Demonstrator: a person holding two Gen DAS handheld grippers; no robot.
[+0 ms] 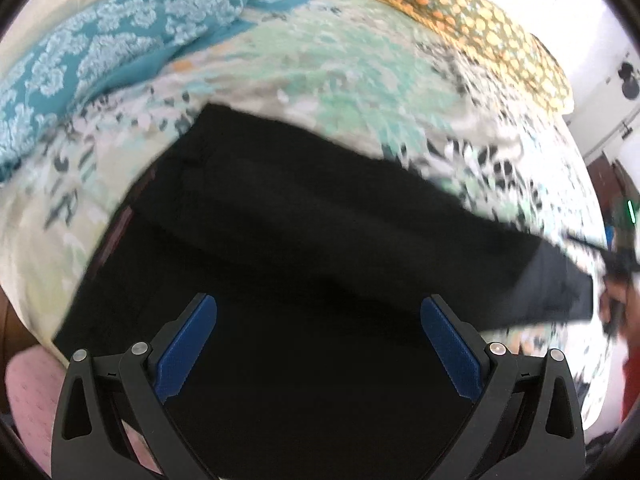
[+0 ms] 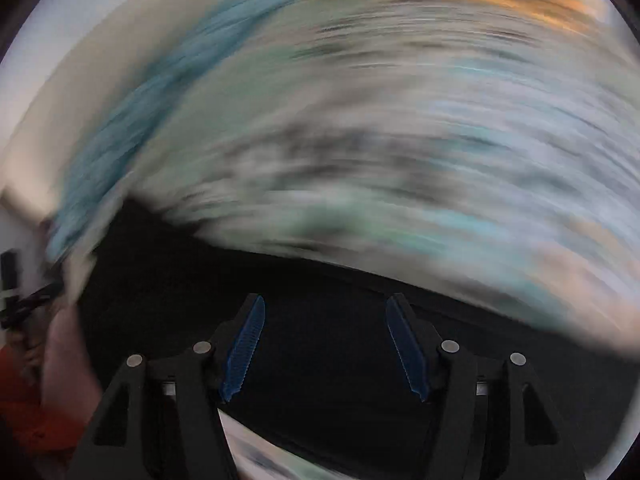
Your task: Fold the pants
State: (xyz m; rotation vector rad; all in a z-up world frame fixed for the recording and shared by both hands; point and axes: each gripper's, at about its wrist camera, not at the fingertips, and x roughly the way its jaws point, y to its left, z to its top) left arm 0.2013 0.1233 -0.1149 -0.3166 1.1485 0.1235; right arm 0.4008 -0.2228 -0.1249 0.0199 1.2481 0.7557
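While the black pants [image 1: 304, 216] lie spread on the floral bedspread [image 1: 340, 80], one leg reaching toward 4 o'clock, the left claw [image 1: 318, 344] hangs over them with its jaws wide and nothing between its blue pads. Through heavy blur, the right claw [image 2: 325, 348] stands partly parted above the dark cloth, gripping nothing. Teal pillows [image 1: 100, 52] sit at 10 o'clock.

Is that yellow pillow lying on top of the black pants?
No, the yellow pillow sits at the far edge of the bed, well apart from the pants.
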